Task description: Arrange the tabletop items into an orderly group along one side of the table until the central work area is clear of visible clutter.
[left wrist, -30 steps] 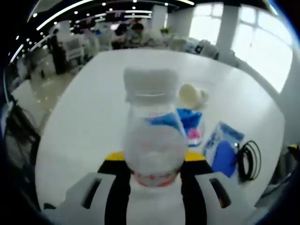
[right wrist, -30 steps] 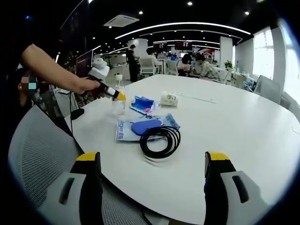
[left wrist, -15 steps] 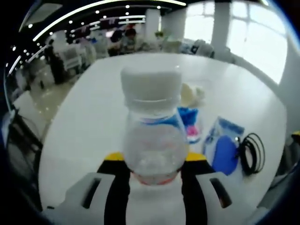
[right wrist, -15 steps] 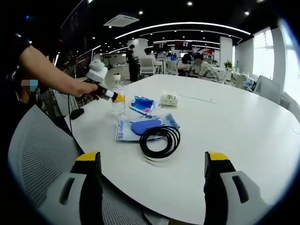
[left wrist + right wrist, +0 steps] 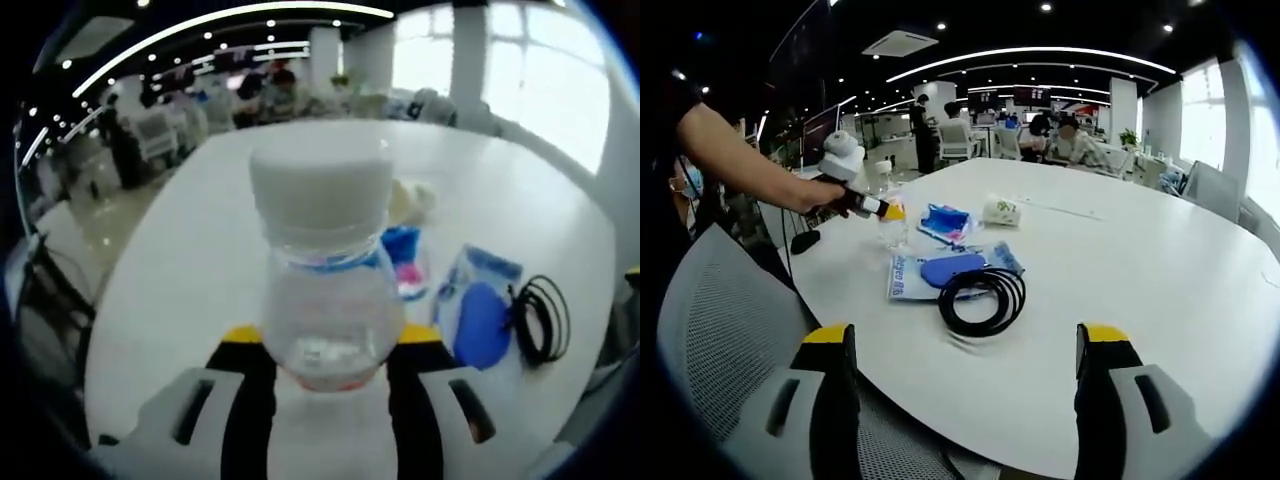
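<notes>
While the left gripper [image 5: 325,375] squeezes the bottle [image 5: 322,285] in its fingers, set it down gently by the counter [image 5: 1160,270] edge; the right gripper [image 5: 965,385] waits wide apart.

The left gripper view sits close behind a bottle [image 5: 325,290], facing along the table [image 5: 190,250]. The right gripper view looks from farther back over the table edge. Both share the black cable [image 5: 982,300] and blue pouch [image 5: 950,268].
</notes>
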Available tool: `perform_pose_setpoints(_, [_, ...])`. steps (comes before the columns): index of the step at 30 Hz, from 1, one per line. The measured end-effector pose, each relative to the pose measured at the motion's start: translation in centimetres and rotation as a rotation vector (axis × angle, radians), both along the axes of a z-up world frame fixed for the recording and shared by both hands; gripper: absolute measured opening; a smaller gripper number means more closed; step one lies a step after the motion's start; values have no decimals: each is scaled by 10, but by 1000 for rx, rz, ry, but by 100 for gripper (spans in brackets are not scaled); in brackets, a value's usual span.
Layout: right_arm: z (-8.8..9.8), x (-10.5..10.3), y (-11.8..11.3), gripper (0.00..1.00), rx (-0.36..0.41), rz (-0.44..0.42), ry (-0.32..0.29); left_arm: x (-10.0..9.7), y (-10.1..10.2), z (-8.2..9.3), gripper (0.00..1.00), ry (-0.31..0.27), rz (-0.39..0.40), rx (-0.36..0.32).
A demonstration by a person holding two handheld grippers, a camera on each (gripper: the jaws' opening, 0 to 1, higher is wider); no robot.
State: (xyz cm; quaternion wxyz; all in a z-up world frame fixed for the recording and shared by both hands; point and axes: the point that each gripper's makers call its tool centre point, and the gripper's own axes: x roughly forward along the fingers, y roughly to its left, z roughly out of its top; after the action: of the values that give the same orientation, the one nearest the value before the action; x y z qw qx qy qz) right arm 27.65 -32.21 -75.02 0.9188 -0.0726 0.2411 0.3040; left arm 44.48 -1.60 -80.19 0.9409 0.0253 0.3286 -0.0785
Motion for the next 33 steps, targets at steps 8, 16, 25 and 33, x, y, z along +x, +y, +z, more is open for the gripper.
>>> perform_pose_setpoints(8, [-1, 0, 1, 90, -3, 2, 4, 7, -1, 13, 42, -59, -3, 8])
perform_pose_setpoints(16, [-1, 0, 1, 90, -5, 3, 5, 12, 3, 18, 41, -62, -8, 21])
perform_pose_setpoints(25, [-2, 0, 1, 91, -2, 2, 6, 20, 13, 25, 40, -69, -9, 30])
perform_pose_setpoints(33, [-2, 0, 1, 91, -1, -1, 9, 32, 28, 33, 39, -78, 3, 34])
